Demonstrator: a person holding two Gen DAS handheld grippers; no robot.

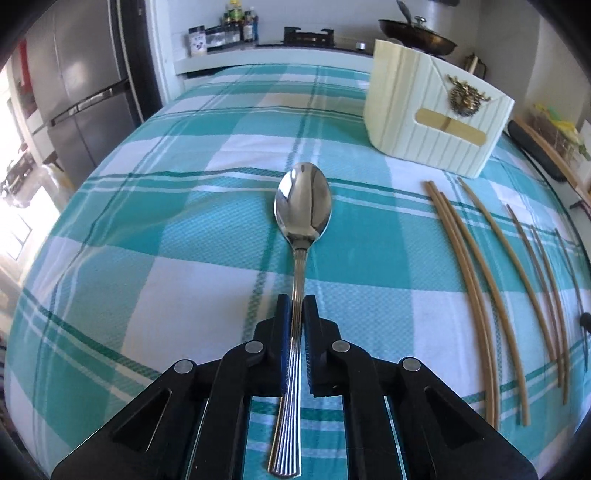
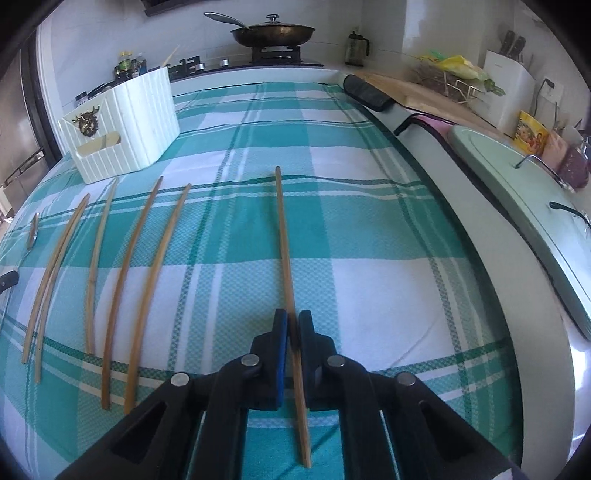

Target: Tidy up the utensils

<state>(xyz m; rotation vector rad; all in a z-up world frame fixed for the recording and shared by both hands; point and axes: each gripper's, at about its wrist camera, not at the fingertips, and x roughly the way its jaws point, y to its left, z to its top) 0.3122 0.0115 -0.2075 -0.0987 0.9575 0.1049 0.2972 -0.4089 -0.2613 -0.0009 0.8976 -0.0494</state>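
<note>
1. The spoon [image 1: 302,206] is polished steel, with an oval bowl that mirrors the room and a slim handle fluted lengthwise and flaring at its end.
2. The left gripper [image 1: 297,306] pinches that handle between its black fingers, which carry blue pads; the bowl points away from the camera, over the checked cloth [image 1: 147,258].
3. The chopstick [image 2: 286,258] in the right view is a thin, straight, tan wooden rod.
4. The right gripper [image 2: 293,319] is pressed together on it near the nearer end, and the far tip reaches out over the cloth.
5. The loose chopsticks [image 2: 114,280], five of them, lie side by side on the cloth to the left of the held one, well apart from it.
6. The holder [image 2: 125,125] is a pale, ribbed, box-shaped container with a brass ornament on its front; it stands on the cloth beyond the loose sticks.
7. The cloth is woven in teal and white checks with thin darker lines.
8. A lidded pan [image 2: 273,31] sits on the stove behind.
</note>
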